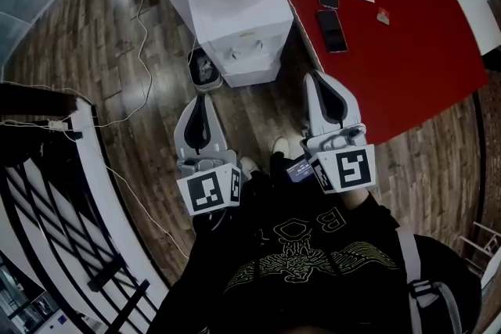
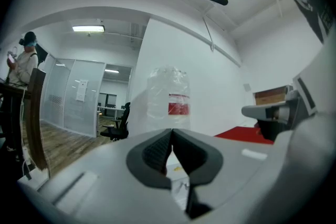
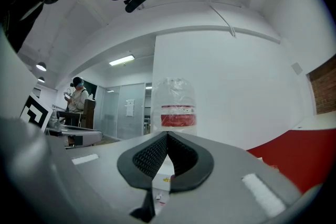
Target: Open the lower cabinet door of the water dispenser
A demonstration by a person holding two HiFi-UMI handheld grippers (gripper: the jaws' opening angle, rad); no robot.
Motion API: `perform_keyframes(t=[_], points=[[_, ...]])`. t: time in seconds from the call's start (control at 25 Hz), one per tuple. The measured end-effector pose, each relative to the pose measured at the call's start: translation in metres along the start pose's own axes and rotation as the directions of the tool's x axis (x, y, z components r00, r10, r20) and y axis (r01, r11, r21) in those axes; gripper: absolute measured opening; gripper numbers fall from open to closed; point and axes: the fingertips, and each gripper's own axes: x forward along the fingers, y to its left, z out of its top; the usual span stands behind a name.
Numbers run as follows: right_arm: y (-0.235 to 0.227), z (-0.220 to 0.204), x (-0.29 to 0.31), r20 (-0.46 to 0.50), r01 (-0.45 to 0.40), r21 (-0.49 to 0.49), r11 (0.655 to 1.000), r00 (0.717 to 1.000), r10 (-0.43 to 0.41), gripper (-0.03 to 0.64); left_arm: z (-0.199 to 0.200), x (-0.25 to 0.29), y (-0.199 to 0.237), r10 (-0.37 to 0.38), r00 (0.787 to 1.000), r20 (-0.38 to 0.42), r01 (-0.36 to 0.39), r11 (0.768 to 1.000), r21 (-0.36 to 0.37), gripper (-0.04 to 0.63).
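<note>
White dispenser (image 1: 239, 31) sits beside the red table (image 1: 415, 51) with a clear red-labelled bottle (image 3: 177, 105) on top, while left gripper (image 1: 202, 102) and right gripper (image 1: 321, 82) are both pinched shut on nothing.

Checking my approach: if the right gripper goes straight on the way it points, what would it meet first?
Probably the dispenser: its bottle stands dead ahead over the right gripper, shut and empty. The red table lies off to its right. Depth is unclear.
</note>
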Motion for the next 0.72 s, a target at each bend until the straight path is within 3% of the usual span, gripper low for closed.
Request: perform_keyframes(t=[0.24,0.48,0.72], points=[[-0.019,-0.020,0.015,-0.024,-0.016,0.027,1.000,1.000,0.017,0.000,-0.016,0.022,-0.006,0.024,1.000,-0.016,-0.024,1.000,-0.015,0.006],[-0.031,-0.028,0.022,0.023,-0.053,0.112,0.992,0.998,0.051,-0.001,-0.026,0.038,-0.008,0.050,0.998,-0.035,-0.050,0.999,0.007,0.008],[-0.034,-0.038,0.033,0.011,-0.089,0.071,0.994,0.996,0.088,-0.001,-0.034,0.048,-0.007,0.075,0.996,-0.038,-0.075,0.997,0.003,0.008]])
